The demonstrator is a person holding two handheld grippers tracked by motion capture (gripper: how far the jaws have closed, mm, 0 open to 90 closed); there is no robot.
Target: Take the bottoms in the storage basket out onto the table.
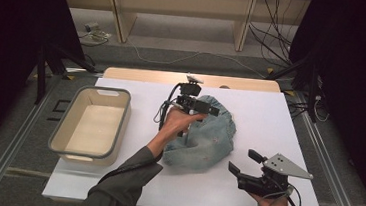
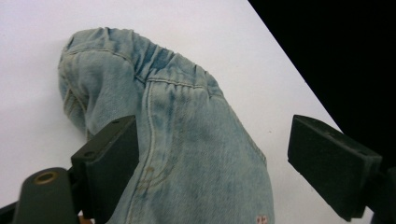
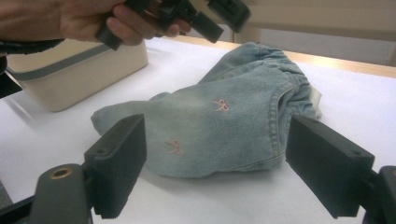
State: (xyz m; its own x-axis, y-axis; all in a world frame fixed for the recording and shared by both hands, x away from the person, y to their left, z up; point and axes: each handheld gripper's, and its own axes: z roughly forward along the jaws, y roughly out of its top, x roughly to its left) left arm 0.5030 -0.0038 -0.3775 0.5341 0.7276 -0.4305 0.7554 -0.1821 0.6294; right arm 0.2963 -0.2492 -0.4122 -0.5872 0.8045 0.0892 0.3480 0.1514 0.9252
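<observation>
You hold your left gripper (image 1: 198, 106) spread wide just above the elastic waistband end of the folded denim shorts (image 1: 203, 135) lying mid-bench, while your right gripper (image 1: 246, 163), equally wide and empty, waits near their hem, seemingly to lift both ends together.

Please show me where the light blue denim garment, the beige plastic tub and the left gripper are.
Light blue denim garment (image 3: 219, 135): right gripper view, on its flat middle, near the pink bows.
Beige plastic tub (image 1: 64, 121): high view, on its left rim.
Left gripper (image 1: 209, 114): high view, between its open jaw tips, above the garment.
</observation>
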